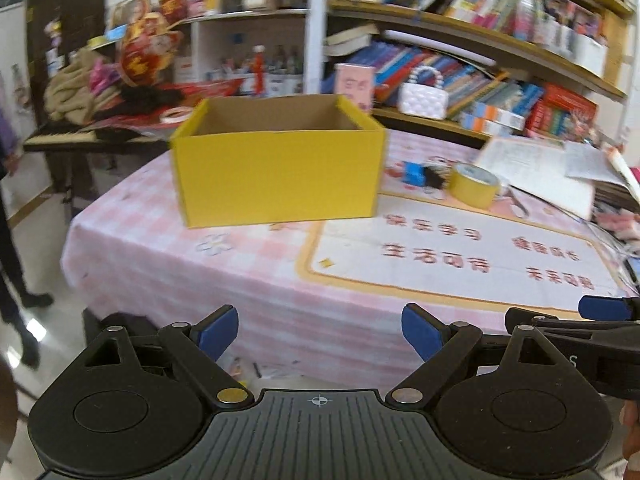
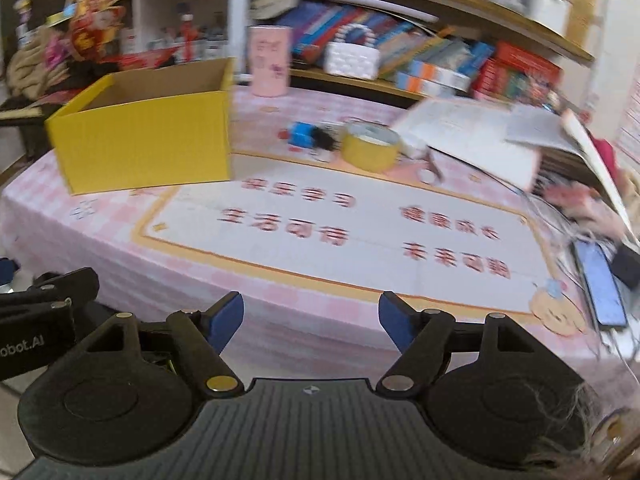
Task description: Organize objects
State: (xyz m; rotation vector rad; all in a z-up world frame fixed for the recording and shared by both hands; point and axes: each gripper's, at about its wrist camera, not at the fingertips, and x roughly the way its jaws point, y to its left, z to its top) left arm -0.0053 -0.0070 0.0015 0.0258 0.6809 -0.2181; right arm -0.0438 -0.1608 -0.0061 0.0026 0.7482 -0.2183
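An open yellow cardboard box (image 1: 276, 176) stands on the pink checked tablecloth (image 1: 192, 264); it also shows in the right wrist view (image 2: 148, 144), and what I see of its inside is bare. To its right lie a small blue toy (image 1: 414, 174) (image 2: 302, 134) with a black tuft and a roll of yellow tape (image 1: 474, 186) (image 2: 370, 150). My left gripper (image 1: 320, 334) is open and empty, short of the table's near edge. My right gripper (image 2: 312, 322) is open and empty, also short of the near edge.
A printed mat (image 2: 352, 232) with red characters covers the table's middle. Open books and papers (image 2: 480, 140) pile at the right, with a phone (image 2: 602, 288) near the edge. A pink canister (image 2: 269, 60) and white bead bag (image 2: 352, 58) stand behind. Bookshelves (image 1: 480, 40) back the table.
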